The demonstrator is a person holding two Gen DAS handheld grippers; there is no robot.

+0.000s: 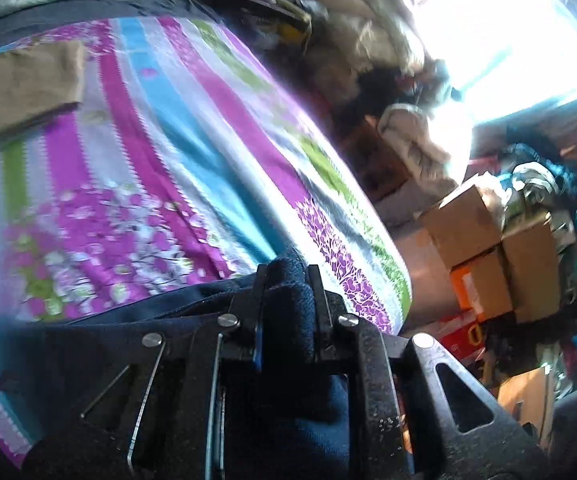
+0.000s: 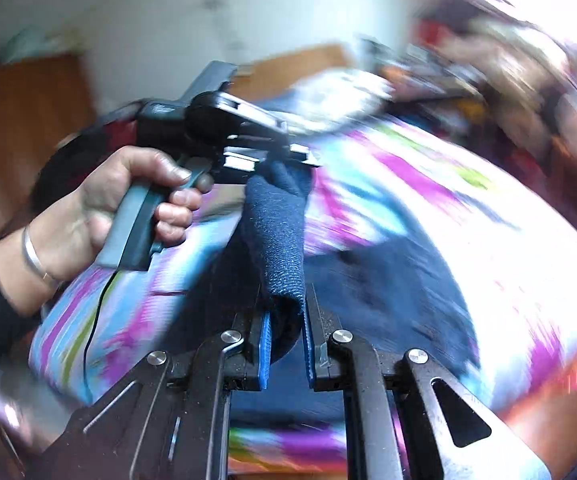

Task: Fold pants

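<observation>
**Both grippers clamped on the navy pants**

You're holding the dark navy knit pants [image 2: 284, 240] w/ both tools. Your right gripper [image 2: 286, 312] is pinching a thick fold of the fabric, jaws nearly closed w/ cloth bunched between the blue pads [image 2: 265, 350]. Your left gripper [image 1: 286, 280] is doing the same: jaws squeezed onto a rolled wad of the navy cloth.

In the right wrist view, your left hand [image 2: 128, 200] is gripping the other tool's grey handle, and a strip of the pants is stretching from that tool down to the right one, lifted off the bed. The rest of the pants is lying across the striped pink, blue & green floral bedsheet [image 1: 160, 128].

A folded tan garment [image 1: 20, 92] is sitting on the sheet, well apart from the pants. Brown cardboard boxes [image 1: 484, 232] are stacked beside the bed.
</observation>
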